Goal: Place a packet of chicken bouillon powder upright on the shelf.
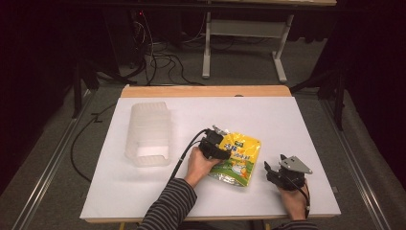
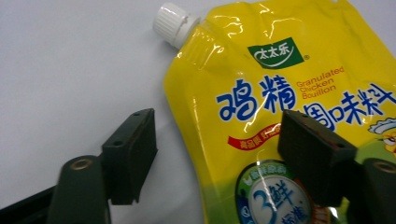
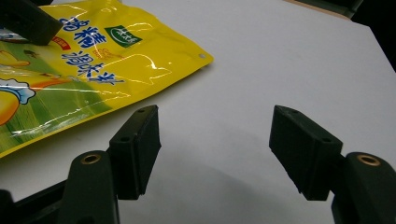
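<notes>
1. A yellow spouted pouch (image 2: 280, 107) is seen lying flat on the white table (image 1: 287, 120), print side up, with its white screw cap (image 2: 171, 18) pointing away from the left gripper (image 1: 214, 145).
2. In the left gripper view, the pouch's long edge is found running through the gap between the two black jaws. One jaw stands over the printed face; the other stands over bare table just beside the edge.
3. The left jaws are spread wide. No press of the pads on the pouch can be made out, and the pouch is not seen lifted or creased by them.
4. In the high view, the left gripper is placed over the pouch's cap-side half, held in the left hand (image 1: 198, 165).
5. In the right gripper view, a lower corner of the pouch is noted just beyond one jaw tip, outside the gap.
6. The right gripper (image 1: 273, 172) is held wide open over bare table, with nothing between its jaws.
7. A clear plastic bin (image 1: 148, 134) is noted well apart from both grippers, past the left one.
</notes>
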`<state>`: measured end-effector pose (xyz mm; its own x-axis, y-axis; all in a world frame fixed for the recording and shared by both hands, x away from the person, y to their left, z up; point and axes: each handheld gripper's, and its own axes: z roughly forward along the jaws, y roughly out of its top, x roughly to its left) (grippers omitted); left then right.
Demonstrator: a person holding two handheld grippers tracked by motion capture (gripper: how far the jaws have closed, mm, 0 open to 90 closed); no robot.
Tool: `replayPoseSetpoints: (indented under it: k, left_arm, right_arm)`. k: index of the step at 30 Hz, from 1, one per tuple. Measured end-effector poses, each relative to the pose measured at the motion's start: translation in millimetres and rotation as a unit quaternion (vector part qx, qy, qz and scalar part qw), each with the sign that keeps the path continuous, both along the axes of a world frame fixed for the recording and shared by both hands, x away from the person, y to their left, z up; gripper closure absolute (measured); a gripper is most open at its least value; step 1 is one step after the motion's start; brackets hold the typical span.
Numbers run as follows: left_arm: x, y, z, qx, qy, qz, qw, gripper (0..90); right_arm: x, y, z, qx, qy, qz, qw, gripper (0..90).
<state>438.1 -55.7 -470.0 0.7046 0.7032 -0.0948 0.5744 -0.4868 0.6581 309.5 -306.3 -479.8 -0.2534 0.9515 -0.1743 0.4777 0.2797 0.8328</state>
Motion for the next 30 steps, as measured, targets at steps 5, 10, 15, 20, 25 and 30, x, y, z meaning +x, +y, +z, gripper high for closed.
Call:
replayPoseSetpoints:
  k: [5,10,15,20,25,30]
  left_arm:
    - [-4.7,-3.5,-0.7,-0.005,-0.006,-0.003,1.0000,45.0]
    - [-6.1,-6.1,1.2,0.006,-0.008,-0.003,0.9999,54.5]
    - [-8.0,-7.4,1.8,0.001,-0.002,-0.007,1.0000,66.4]
    - [-8.6,-6.9,1.8,-0.001,-0.005,-0.021,0.9998,81.1]
    - [-7.6,-3.9,3.5,-0.007,0.005,-0.033,0.9994,86.3]
    - [-6.2,1.4,8.1,-0.024,0.007,-0.044,0.9987,87.4]
  right_arm:
    - [-1.0,-1.1,0.3,0.006,-0.005,-0.001,1.0000,34.0]
    - [-0.9,0.1,-0.1,0.000,-0.007,0.005,1.0000,33.9]
    - [-1.9,-1.1,0.4,0.004,-0.010,0.000,0.9999,33.3]
    - [-2.0,0.2,0.2,-0.002,-0.009,0.004,0.9999,33.0]
    - [-2.0,-1.0,0.3,0.002,-0.012,0.003,0.9999,33.1]
    - [-2.0,0.6,0.1,-0.002,-0.010,0.007,0.9999,33.1]
